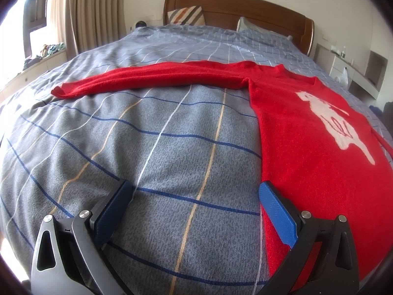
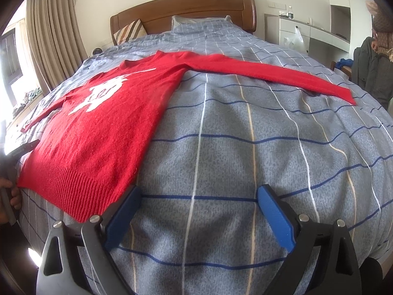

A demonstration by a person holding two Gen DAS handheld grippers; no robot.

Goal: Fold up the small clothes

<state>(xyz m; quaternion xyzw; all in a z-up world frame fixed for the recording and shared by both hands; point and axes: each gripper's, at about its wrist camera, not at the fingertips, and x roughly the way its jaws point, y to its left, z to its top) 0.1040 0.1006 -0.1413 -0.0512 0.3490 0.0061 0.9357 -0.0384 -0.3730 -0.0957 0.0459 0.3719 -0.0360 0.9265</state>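
Observation:
A red knit sweater (image 1: 307,127) with a white animal figure lies flat, front up, on the bed. It also shows in the right wrist view (image 2: 98,127). Its sleeves stretch straight out to both sides: one sleeve (image 1: 147,78) to the left, the other sleeve (image 2: 270,71) to the right. My left gripper (image 1: 195,196) is open and empty, just left of the sweater's left side near the hem. My right gripper (image 2: 197,201) is open and empty, just right of the ribbed hem's right corner (image 2: 98,196).
The bed is covered by a grey-blue checked duvet (image 1: 147,147). A wooden headboard (image 1: 245,7) and pillows stand at the far end. Curtains and a window sill are on the left, white cabinets (image 2: 307,32) and a chair with clothes on the right.

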